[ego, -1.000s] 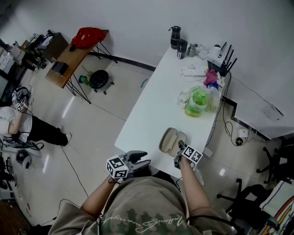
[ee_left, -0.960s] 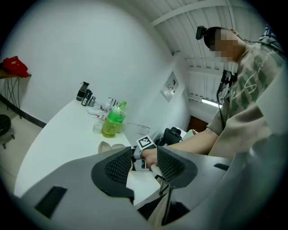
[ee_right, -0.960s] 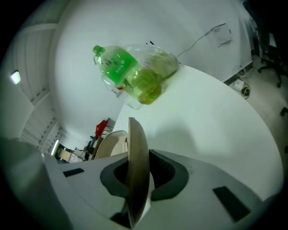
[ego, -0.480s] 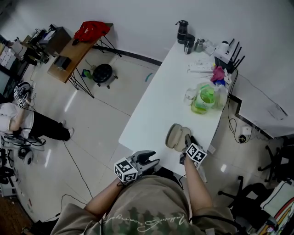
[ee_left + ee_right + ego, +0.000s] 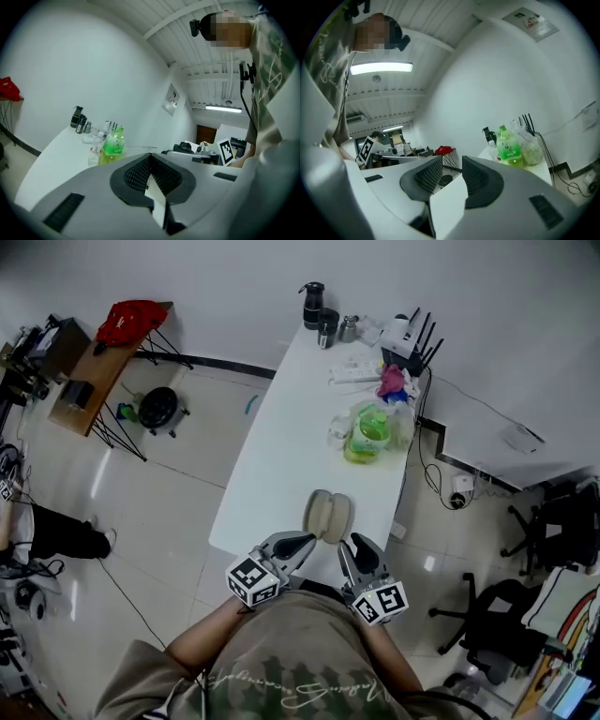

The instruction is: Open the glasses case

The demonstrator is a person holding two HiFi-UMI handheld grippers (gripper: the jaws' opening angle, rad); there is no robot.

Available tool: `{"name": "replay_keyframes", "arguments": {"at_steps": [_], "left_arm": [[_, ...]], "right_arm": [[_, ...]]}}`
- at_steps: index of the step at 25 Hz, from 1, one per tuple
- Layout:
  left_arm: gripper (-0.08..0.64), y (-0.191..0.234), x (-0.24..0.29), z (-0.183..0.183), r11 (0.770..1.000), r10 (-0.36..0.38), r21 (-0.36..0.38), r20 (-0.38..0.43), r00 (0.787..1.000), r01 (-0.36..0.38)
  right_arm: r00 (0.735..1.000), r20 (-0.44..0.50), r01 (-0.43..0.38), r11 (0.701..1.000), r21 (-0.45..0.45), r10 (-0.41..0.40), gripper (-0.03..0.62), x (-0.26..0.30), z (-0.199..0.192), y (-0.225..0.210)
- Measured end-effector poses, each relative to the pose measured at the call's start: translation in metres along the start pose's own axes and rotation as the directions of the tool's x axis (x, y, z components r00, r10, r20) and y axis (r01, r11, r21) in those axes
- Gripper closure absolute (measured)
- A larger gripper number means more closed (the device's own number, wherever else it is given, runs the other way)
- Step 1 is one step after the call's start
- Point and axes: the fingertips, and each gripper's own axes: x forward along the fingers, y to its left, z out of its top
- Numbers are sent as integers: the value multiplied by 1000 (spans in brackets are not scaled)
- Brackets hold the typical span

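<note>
**A:** How do the fingers stand?
**B:** The left gripper's (image 5: 151, 158) fingers are pressed together on nothing. The right gripper's (image 5: 452, 168) fingers stand a narrow gap apart, also empty.
**A:** And the glasses case?
**B:** The glasses case (image 5: 328, 515) lies near the white worktop's (image 5: 281, 451) front edge, just beyond both grippers. Neither holds it, and its two halves lie side by side. A green bottle (image 5: 367, 432) stands farther back.
</note>
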Motion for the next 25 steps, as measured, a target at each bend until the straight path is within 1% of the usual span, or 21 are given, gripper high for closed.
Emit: {"name": "replay_keyframes", "arguments": {"at_steps": [2,4,7,8,9,12,16,18,21,23,25], "left_arm": [[552,-7,5,8,999,-27,23,14,1000,26],[552,-11,7,10,999,-31,37,22,999,31],[552,-9,7,11,999,17,45,45,999,-19],[552,-8,7,11,999,28,44,49,998,-30],[552,-9,7,10,999,30,40,49,998,-32],[552,-15,4,7,999,17,31,42,999,-19],[552,-23,-9,1,999,7,35,38,999,-8],[552,-27,-18,-1,999,-1,35,33,999,0],[552,-27,-22,-1,999,-33,26,30,999,32],[552,-26,-30,-5,999,-48,10,22,999,48],[552,-26,-42,-14,999,-46,15,12,999,46]], "right_arm": [[1000,20,-17,1000,-9,17,459,-3,10,14],[1000,10,-23,1000,4,23,459,-4,9,20],[1000,-17,-27,999,-39,26,460,-6,5,24],[999,-17,-36,998,-51,36,478,-8,6,25],[999,-12,-47,997,-54,47,578,-10,7,26],[998,-10,-55,997,-60,54,584,-14,7,31],[999,-44,-31,995,-99,27,584,-12,-1,41],[999,-52,-12,993,-119,6,584,-11,1,48],[998,-25,49,985,-168,-54,584,-9,18,48],[996,0,89,981,-174,-90,584,-7,25,50],[994,11,111,979,-172,-111,584,-9,22,56]]}}
